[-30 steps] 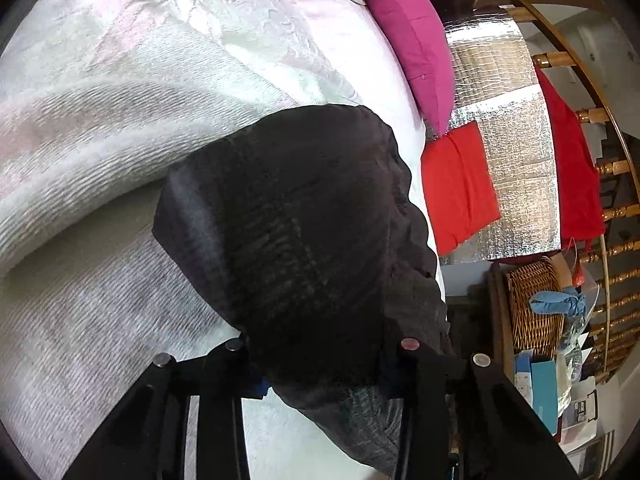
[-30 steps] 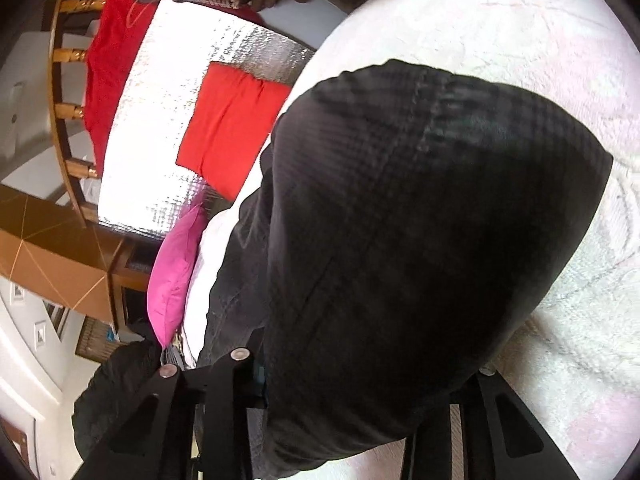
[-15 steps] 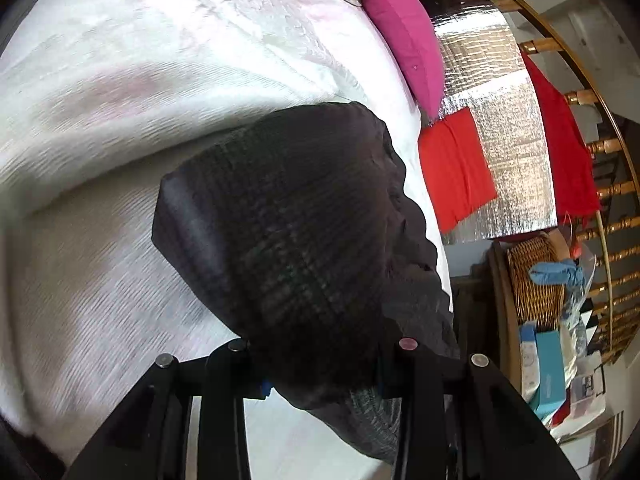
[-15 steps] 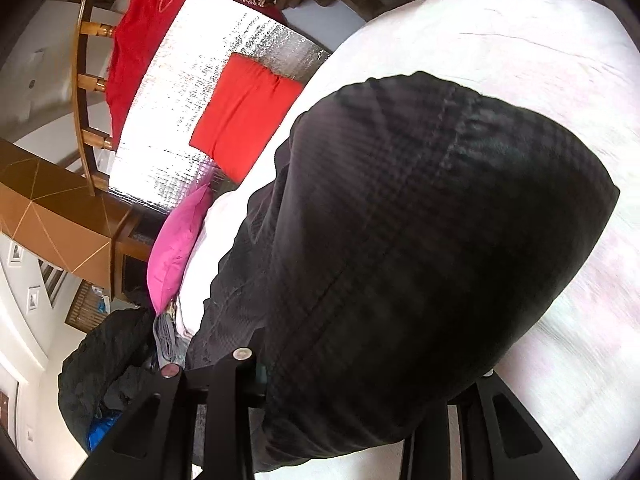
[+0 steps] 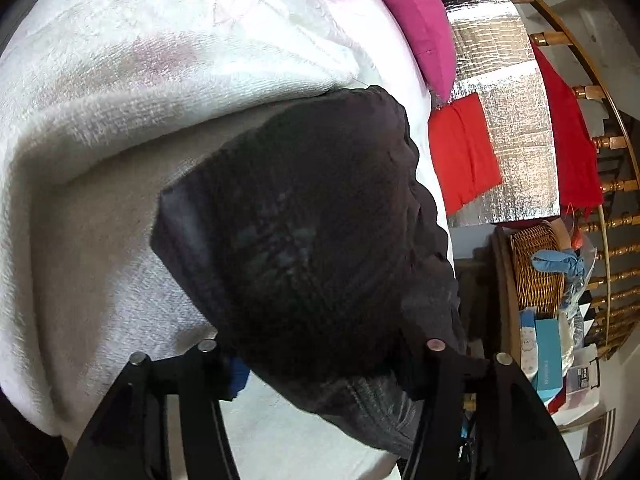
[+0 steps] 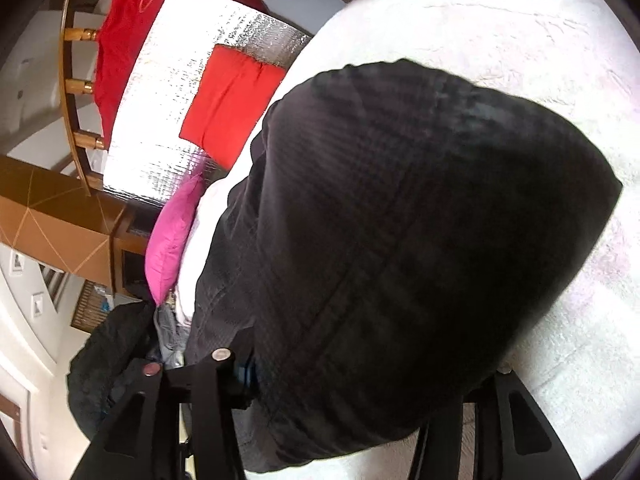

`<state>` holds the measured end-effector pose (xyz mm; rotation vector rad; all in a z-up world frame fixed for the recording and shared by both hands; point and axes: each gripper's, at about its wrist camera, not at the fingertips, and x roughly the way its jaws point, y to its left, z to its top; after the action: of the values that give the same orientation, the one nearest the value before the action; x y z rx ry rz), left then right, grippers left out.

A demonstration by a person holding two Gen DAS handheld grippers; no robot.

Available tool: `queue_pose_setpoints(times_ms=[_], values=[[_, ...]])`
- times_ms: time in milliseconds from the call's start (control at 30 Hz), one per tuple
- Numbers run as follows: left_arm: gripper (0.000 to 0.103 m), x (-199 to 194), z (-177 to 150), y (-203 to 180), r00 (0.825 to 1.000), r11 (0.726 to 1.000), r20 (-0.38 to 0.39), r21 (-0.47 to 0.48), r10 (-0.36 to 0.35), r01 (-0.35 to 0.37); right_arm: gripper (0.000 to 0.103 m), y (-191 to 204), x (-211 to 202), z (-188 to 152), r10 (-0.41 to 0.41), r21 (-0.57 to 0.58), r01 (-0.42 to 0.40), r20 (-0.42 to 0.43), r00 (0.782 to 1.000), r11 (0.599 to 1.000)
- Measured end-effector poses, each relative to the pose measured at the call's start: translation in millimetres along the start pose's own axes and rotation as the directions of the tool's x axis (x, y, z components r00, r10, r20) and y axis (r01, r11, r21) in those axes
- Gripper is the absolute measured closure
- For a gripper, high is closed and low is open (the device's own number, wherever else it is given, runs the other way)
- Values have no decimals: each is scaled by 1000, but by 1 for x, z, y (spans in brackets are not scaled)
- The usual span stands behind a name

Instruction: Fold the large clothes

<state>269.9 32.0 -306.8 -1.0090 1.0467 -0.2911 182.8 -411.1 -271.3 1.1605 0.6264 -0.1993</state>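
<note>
A dark checked garment (image 5: 320, 240) lies bunched on the white fleece blanket (image 5: 120, 120) covering the bed. The left gripper (image 5: 320, 364) and right gripper (image 6: 360, 376) each have its cloth between their jaws, which are opening; whether the pads press it, I cannot tell.

The garment (image 5: 312, 240) lies on the blanket (image 5: 120, 120), the pillow (image 5: 420, 24) at one o'clock, the basket (image 5: 536, 272) at three.
</note>
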Motion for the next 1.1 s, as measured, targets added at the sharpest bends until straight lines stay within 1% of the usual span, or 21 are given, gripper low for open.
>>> queue_pose_setpoints(times_ms=[67,100,133,200,267,333,367,467,500,533,600,633,667,767,833,867,933,967,1000,1033,1100], values=[[35,-7,3,2,1000,1000,-6,-7,7,-7,42,-5,-5,2,4,30,-4,-14,1000,1000],[30,-10,4,4,1000,1000,-7,-10,10,-10,36,-10,-12,3,2,52,-1,-15,1000,999],[28,-17,5,8,1000,1000,-8,-14,15,-16,31,-16,-19,3,-2,69,2,-9,1000,998],[25,-25,6,13,999,1000,-32,-17,19,-20,27,-31,-38,6,7,120,-8,14,1000,993],[25,-37,7,19,999,1000,-46,-9,28,-29,25,-41,-57,11,15,155,-18,20,1000,988],[25,-54,9,26,995,995,-9,10,99,-99,25,-52,-76,15,-14,165,8,35,999,986],[24,-64,12,26,989,989,27,26,147,-147,25,-56,-86,19,-36,166,26,54,998,986],[24,-87,25,20,973,979,129,50,192,-200,25,-69,-112,36,-49,175,28,117,992,984],[24,-89,28,15,967,974,149,64,207,-219,25,-70,-115,43,-49,171,26,128,991,985],[24,-90,34,5,953,959,181,103,244,-265,25,-68,-116,49,-49,163,27,133,990,986],[22,-84,42,-13,934,936,223,158,278,-316,25,-57,-109,63,-50,127,33,128,990,991],[21,-79,45,-19,933,931,226,173,281,-323,25,-51,-102,67,-48,107,35,117,992,994],[20,-69,51,-27,935,926,216,194,281,-323,25,-43,-93,73,-46,76,39,94,995,996],[20,-41,67,-33,946,925,152,214,286,-314,25,-23,-61,84,-52,18,51,20,998,999],[20,-20,76,-37,941,911,120,240,315,-335,25,-15,-41,87,-62,-23,61,-29,998,998],[20,-14,79,-39,940,906,118,252,321,-340,25,-8,-29,88,-80,-52,78,-52,995,996],[27,-8,81,-40,942,901,130,279,309,-334,26,-1,-10,85,-119,-116,107,-101,988,987],[41,-6,83,-43,945,899,127,295,300,-325,27,1,-3,83,-140,-147,123,-115,983,982],[54,-4,83,-45,948,895,126,315,291,-316,34,2,2,81,-162,-175,140,-119,979,975],[59,-5,83,-47,949,887,134,339,284,-313,51,4,4,79,-175,-198,149,-121,977,969],[77,-3,82,-57,941,857,165,389,296,-338,62,10,8,74,-198,-247,166,-111,974,955]])
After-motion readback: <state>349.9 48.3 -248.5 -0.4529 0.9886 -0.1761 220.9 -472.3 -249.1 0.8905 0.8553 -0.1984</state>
